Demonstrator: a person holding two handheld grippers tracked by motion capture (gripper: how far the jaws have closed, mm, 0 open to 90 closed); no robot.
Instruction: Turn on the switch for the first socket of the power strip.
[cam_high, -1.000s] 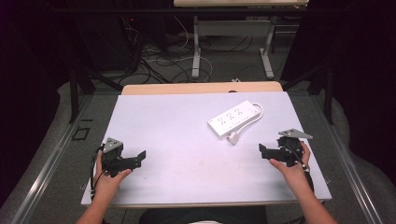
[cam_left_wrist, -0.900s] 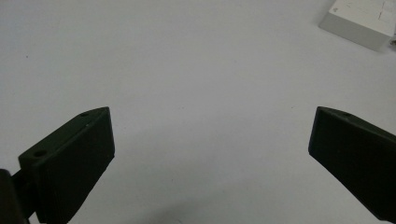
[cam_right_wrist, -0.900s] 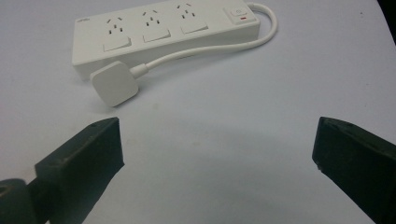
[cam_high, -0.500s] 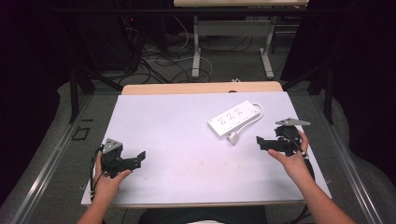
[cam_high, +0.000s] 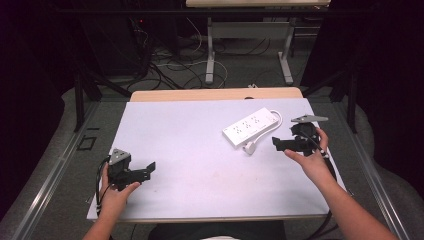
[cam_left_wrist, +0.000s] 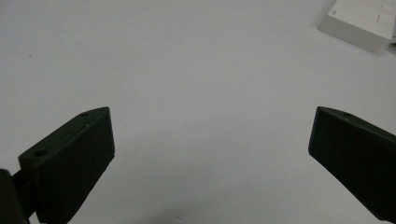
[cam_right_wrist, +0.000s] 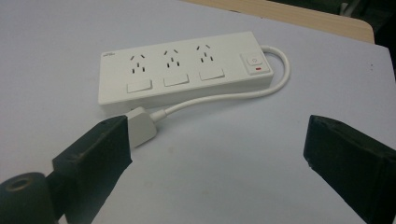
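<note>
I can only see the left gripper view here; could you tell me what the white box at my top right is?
Observer: It is a white power strip with three sockets and a switch at one end.
Operator: Thank you. Is its cable plugged in anywhere?
Observer: No, its plug lies loose on the table beside the strip.
Operator: And where is the right gripper, please?
Observer: The right gripper is open, pointing at the plug, touching nothing.
</note>
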